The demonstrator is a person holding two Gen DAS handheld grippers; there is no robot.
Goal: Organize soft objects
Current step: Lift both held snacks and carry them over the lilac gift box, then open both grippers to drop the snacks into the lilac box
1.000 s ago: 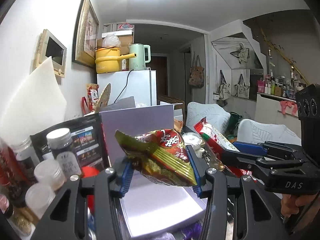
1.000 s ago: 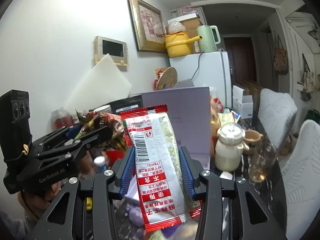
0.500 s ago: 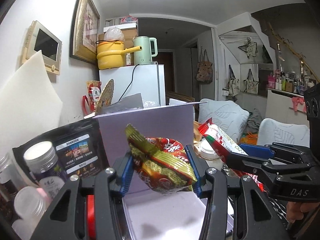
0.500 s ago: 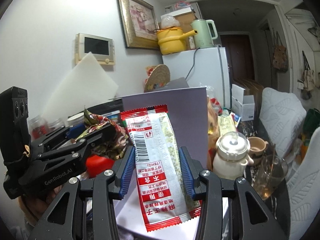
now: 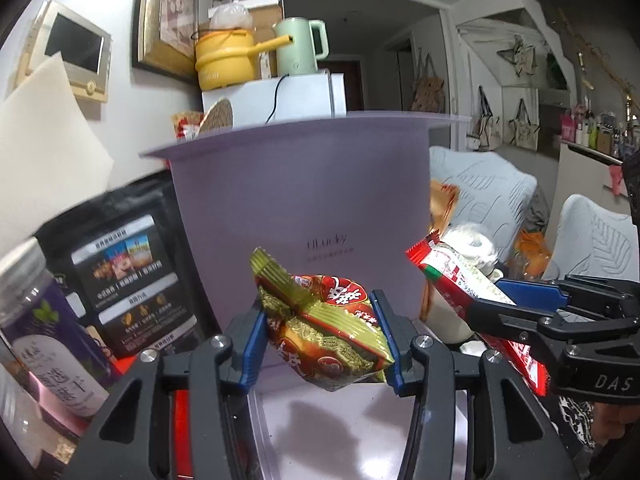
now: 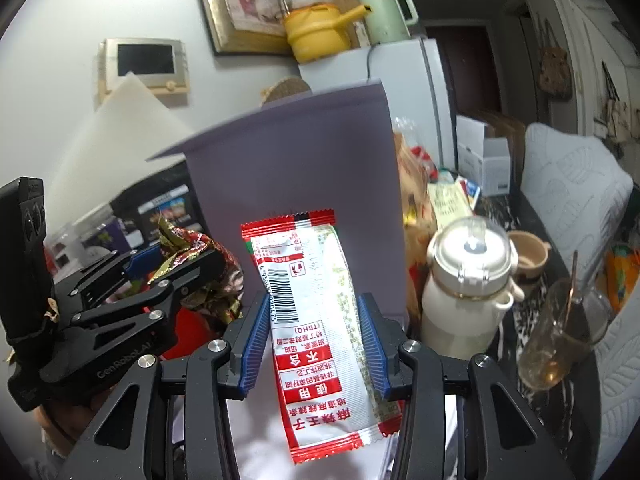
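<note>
My left gripper (image 5: 320,340) is shut on a red and gold snack packet (image 5: 320,332) and holds it over the floor of an open lilac box (image 5: 304,216). My right gripper (image 6: 312,336) is shut on a long red and white snack packet (image 6: 316,320), held upright before the same box's raised lid (image 6: 296,160). The right gripper (image 5: 532,312) with its packet (image 5: 460,284) shows at the right of the left wrist view. The left gripper (image 6: 160,276) with its packet (image 6: 192,256) shows at the left of the right wrist view.
A black pouch (image 5: 120,280) and a purple-label jar (image 5: 36,320) stand left of the box. A white lidded bottle (image 6: 468,288), a glass with a spoon (image 6: 560,332) and a small cup (image 6: 528,256) stand to its right. A white fridge (image 6: 400,68) is behind.
Both grippers have moved forward toward the lilac box with their packets still held. The box lid now fills more of both views.
</note>
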